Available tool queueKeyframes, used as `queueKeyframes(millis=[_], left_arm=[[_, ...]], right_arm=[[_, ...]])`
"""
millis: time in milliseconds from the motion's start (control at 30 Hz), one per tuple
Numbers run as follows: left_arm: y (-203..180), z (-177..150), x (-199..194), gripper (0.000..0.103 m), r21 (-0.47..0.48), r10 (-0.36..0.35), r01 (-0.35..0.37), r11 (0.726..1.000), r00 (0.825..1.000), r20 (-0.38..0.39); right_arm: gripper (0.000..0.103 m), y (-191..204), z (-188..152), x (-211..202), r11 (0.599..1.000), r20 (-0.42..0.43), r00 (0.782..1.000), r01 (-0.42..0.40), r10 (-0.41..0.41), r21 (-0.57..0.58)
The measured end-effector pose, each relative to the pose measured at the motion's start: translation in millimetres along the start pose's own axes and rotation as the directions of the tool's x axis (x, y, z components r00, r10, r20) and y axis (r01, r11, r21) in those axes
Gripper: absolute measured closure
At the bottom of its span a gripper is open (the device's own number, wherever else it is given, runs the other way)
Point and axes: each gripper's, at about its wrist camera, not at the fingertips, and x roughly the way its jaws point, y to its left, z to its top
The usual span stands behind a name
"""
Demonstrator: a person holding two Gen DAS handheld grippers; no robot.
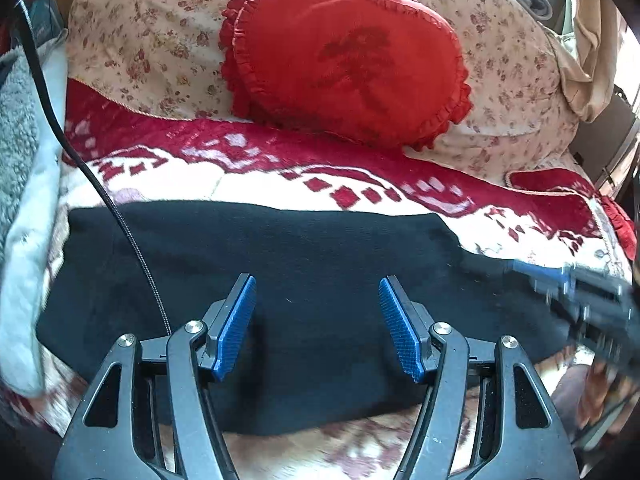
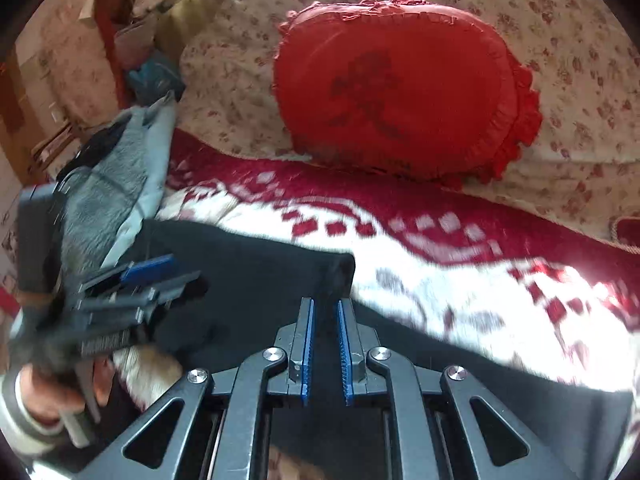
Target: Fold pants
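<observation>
The black pants (image 1: 280,272) lie flat across a red and white patterned blanket (image 1: 248,172) on a bed. My left gripper (image 1: 316,304) hovers open over the middle of the pants, holding nothing. My right gripper (image 2: 325,320) has its blue pads close together around a fold of the black pants (image 2: 256,280) near their right end. The right gripper also shows blurred at the right edge of the left wrist view (image 1: 592,300). The left gripper shows blurred in the right wrist view (image 2: 132,292), held by a hand.
A red heart-shaped ruffled cushion (image 1: 344,64) leans on a floral quilt (image 1: 152,36) behind the pants. Grey fleece fabric (image 2: 116,188) lies at the left side of the bed. A black cable (image 1: 80,160) hangs across the left.
</observation>
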Motion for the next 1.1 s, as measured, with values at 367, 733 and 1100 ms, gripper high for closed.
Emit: queueKeyframes(millis=[367,733,1100], left_arm=[[-24,-34,11,0.039,0.151,0.083,-0.080,0.985,0.996,-0.013],[-43,-27,-14,0.039,0.122,-0.041,0.038,0.992,0.999,0.023],[-79,-40,5,0.039,0.215,-0.053,0.058,0.975,0.998,-0.032]], right_arm=[[0.094,7,-64,9,0.997,-0.106,0.992,0.069,-0.066,0.028],[0.091,7,-62,-15,0.989,-0.087,0.989,0.126,-0.119,0.083],[0.089,-30,-75,-36,0.976,-0.074,0.987,0.151,-0.141,0.155]])
